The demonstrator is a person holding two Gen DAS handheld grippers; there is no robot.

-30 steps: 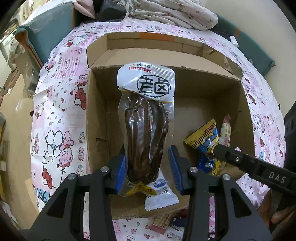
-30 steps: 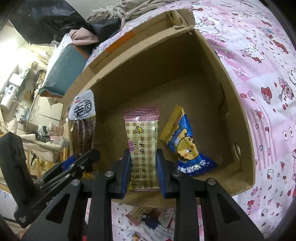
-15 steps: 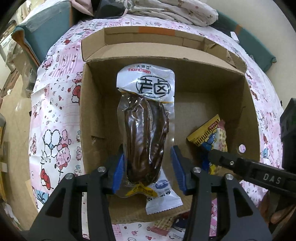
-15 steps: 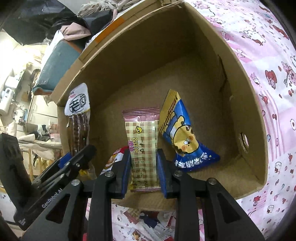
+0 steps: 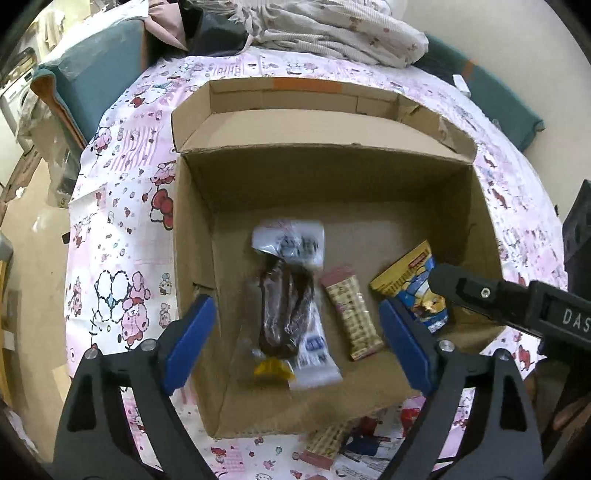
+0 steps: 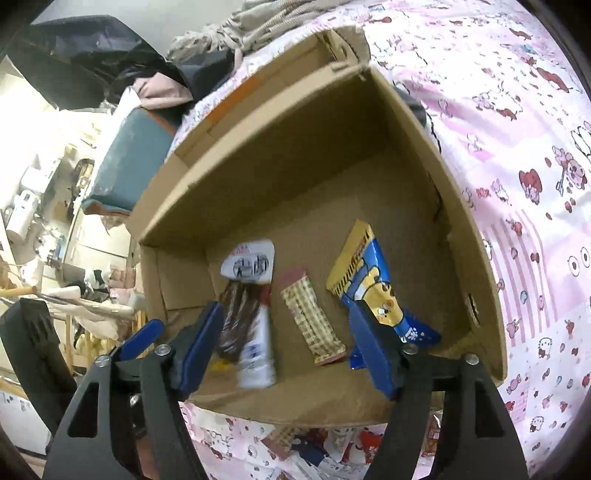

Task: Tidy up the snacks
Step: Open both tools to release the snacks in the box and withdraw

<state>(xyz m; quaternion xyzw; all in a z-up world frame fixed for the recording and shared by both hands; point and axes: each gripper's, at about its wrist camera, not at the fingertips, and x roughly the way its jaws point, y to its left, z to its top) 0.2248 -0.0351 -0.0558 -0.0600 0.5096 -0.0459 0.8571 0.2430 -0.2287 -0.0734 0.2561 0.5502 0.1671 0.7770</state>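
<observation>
An open cardboard box (image 5: 192, 229) (image 6: 465, 236) sits on a pink cartoon-print cloth. On its floor lie a clear pack of dark meat (image 5: 286, 306) (image 6: 240, 314), a white packet (image 5: 316, 354) under it, a checked wafer bar (image 5: 352, 315) (image 6: 314, 321) and a blue-and-yellow snack bag (image 5: 413, 288) (image 6: 373, 288). My left gripper (image 5: 295, 343) is open and empty above the meat pack. My right gripper (image 6: 286, 350) is open and empty above the wafer bar; its arm shows in the left wrist view (image 5: 517, 306).
More loose snacks (image 5: 332, 446) (image 6: 314, 446) lie on the cloth in front of the box. A pile of clothes (image 5: 332, 33) and teal cushions (image 5: 92, 81) lie behind the box. The table's left edge drops to the floor (image 5: 33, 229).
Both grippers have opened. The meat pack left the left gripper and the wafer bar left the right one; both now lie on the box floor. Both grippers drew back.
</observation>
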